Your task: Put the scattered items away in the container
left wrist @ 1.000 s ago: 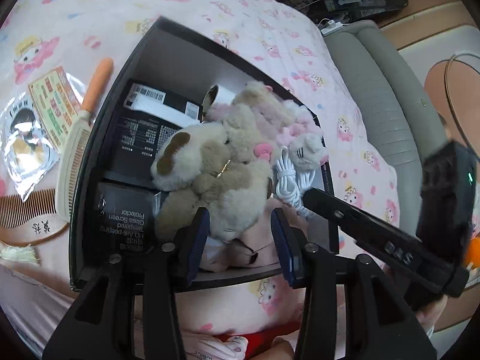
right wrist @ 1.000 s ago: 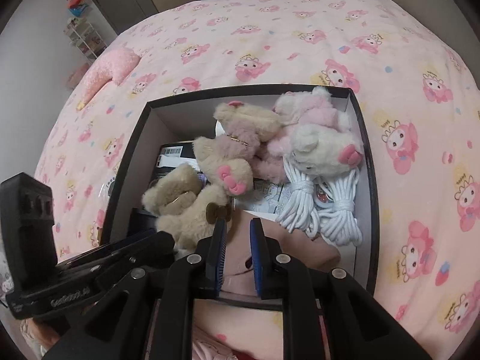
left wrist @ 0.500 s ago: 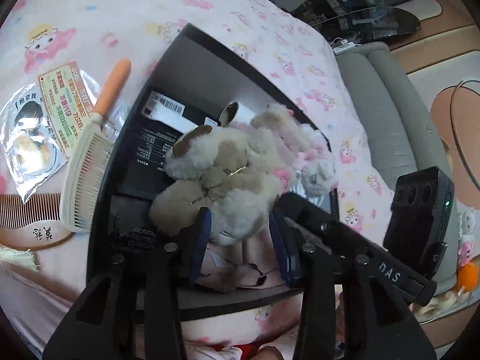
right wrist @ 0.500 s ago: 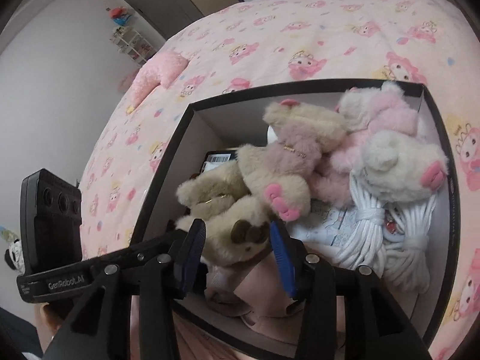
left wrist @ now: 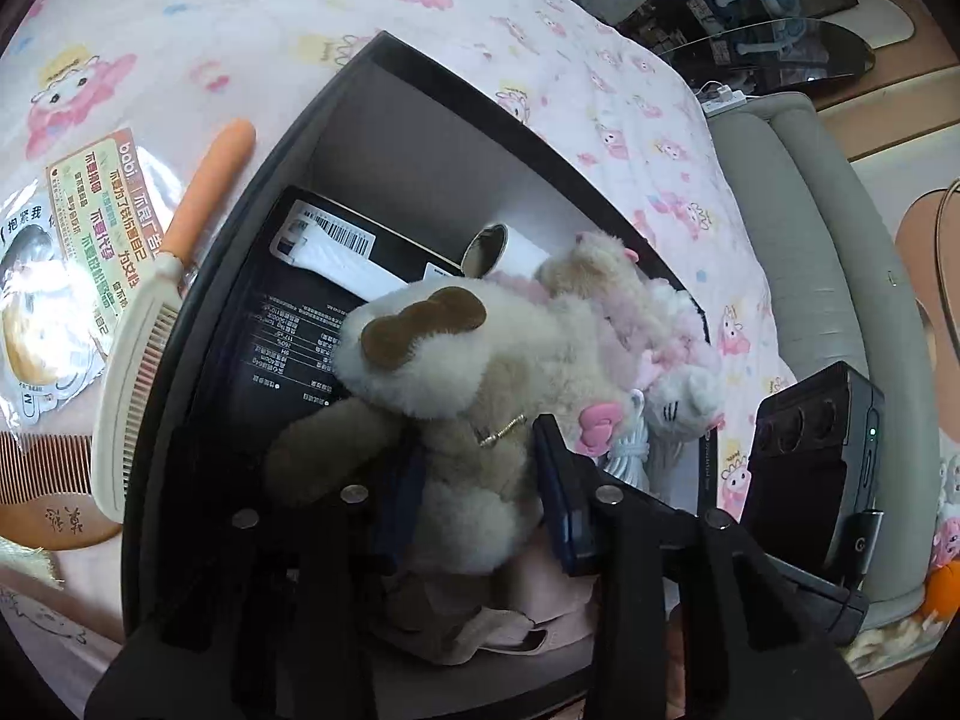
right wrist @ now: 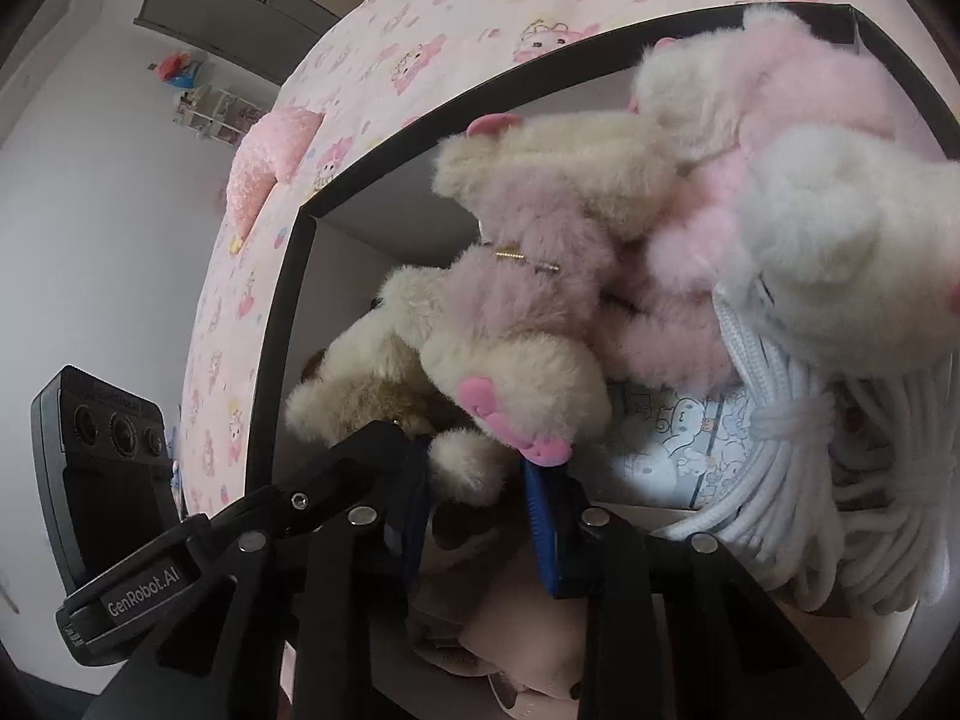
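Observation:
A black box [left wrist: 480, 96] on the pink bed holds several plush toys. My left gripper [left wrist: 480, 498] is shut on the body of a beige plush with a brown bow [left wrist: 444, 354], and its jaws are still closing. Low inside the box, my right gripper [right wrist: 477, 504] has jaws closing around a beige tuft [right wrist: 465, 456], just under the plush with the pink bow [right wrist: 516, 330]. The pads do not clearly press on that tuft. A pink fabric item [right wrist: 516, 648] lies below both grippers.
A white cord bundle [right wrist: 798, 468], a white plush [right wrist: 840, 252] and black cartons [left wrist: 300, 312] fill the box. Outside its left wall lie an orange-handled comb [left wrist: 144, 360], a wooden comb [left wrist: 42, 468] and a foil packet [left wrist: 54, 300]. A grey padded edge [left wrist: 810, 240] borders the bed.
Both grippers sank deeper into the box, so the toys look larger. The right jaws went from nearly shut to wide, then narrower. The beige plush stayed between the left jaws.

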The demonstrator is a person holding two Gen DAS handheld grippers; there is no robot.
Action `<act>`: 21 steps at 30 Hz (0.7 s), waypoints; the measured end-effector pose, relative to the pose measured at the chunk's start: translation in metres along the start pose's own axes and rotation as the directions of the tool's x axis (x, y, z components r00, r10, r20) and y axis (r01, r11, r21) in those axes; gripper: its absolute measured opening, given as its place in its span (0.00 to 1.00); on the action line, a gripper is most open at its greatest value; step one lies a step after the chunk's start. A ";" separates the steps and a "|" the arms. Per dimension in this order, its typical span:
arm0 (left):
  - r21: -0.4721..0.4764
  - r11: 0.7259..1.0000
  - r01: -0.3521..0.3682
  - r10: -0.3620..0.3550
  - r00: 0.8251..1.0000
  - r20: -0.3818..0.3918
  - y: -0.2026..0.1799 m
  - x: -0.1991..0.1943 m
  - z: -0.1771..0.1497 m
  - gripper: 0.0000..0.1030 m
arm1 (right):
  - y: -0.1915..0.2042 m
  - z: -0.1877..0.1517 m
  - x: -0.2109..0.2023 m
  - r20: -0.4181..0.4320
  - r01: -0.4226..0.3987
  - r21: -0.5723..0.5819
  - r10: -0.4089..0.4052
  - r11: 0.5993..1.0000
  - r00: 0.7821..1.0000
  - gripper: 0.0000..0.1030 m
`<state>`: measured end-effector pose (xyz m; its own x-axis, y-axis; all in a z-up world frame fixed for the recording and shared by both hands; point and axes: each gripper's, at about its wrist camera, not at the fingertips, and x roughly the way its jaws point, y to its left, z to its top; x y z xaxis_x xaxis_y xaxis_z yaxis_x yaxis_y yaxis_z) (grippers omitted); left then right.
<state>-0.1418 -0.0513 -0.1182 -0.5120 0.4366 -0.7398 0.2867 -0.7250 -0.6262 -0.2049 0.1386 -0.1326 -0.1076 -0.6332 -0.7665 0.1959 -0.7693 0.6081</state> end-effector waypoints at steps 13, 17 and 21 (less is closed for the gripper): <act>0.108 0.980 -0.170 0.159 0.982 0.097 -0.022 0.002 0.073 0.28 | 0.045 0.048 -0.005 0.103 0.093 -0.085 -0.084 0.992 0.991 0.14; 0.119 0.988 -0.097 0.079 0.987 0.142 -0.008 -0.029 0.061 0.30 | 0.046 0.046 -0.010 0.130 0.041 -0.081 -0.030 0.996 0.991 0.14; 0.174 0.982 -0.069 0.049 0.992 0.112 -0.008 -0.041 0.035 0.29 | 0.044 0.031 -0.031 0.197 0.127 -0.089 -0.108 0.988 0.974 0.14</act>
<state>-0.1512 -0.0819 -0.0740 -0.5849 0.3376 -0.7375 0.1755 -0.8350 -0.5215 -0.2236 0.1213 -0.0758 -0.3184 -0.5508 -0.7715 0.2663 -0.8331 0.4848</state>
